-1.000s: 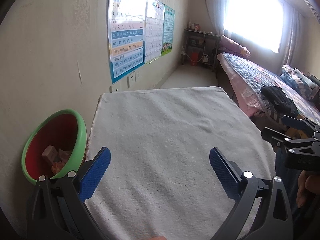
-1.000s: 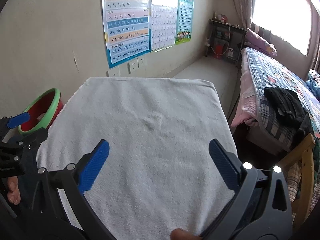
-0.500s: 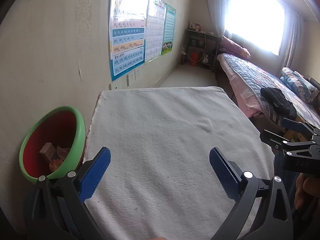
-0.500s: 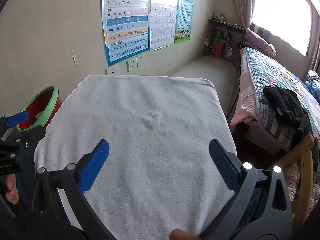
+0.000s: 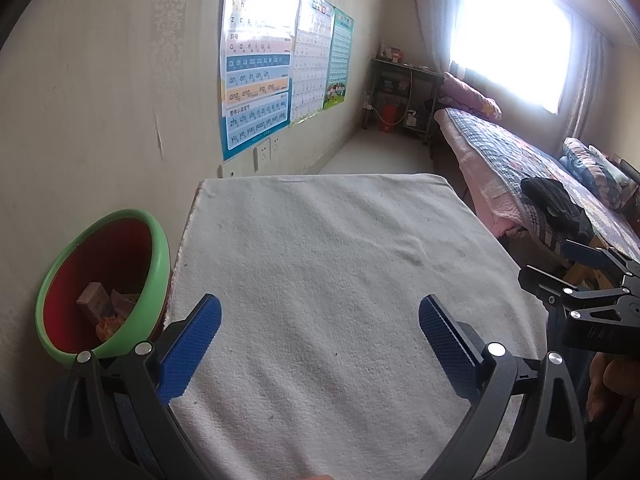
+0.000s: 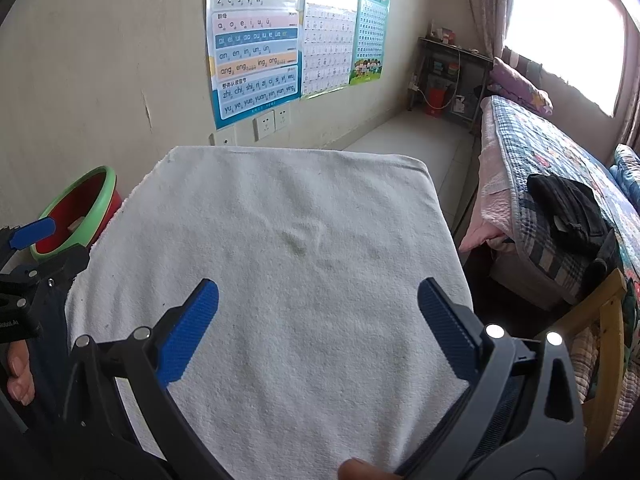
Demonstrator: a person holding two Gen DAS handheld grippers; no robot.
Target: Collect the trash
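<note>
A bin with a green rim and red inside (image 5: 156,264) stands on the floor left of the table, against the wall; it also shows in the right wrist view (image 6: 102,192). Several pieces of trash (image 5: 104,308) lie inside it. The table wears a white towel (image 5: 320,264) with nothing on it (image 6: 280,248). My left gripper (image 5: 318,334) is open and empty above the towel's near edge, right of the bin. My right gripper (image 6: 318,320) is open and empty above the towel's near right part.
A wall with learning posters (image 5: 256,80) and sockets runs behind the table. A bed (image 6: 560,184) with dark clothes stands to the right. A wooden chair (image 6: 604,340) is close at the right. A small shelf (image 5: 400,92) stands at the far wall.
Both grippers have drawn slightly back and tilted; the bin sits a little lower and more into the left view. Both stay open and empty.
</note>
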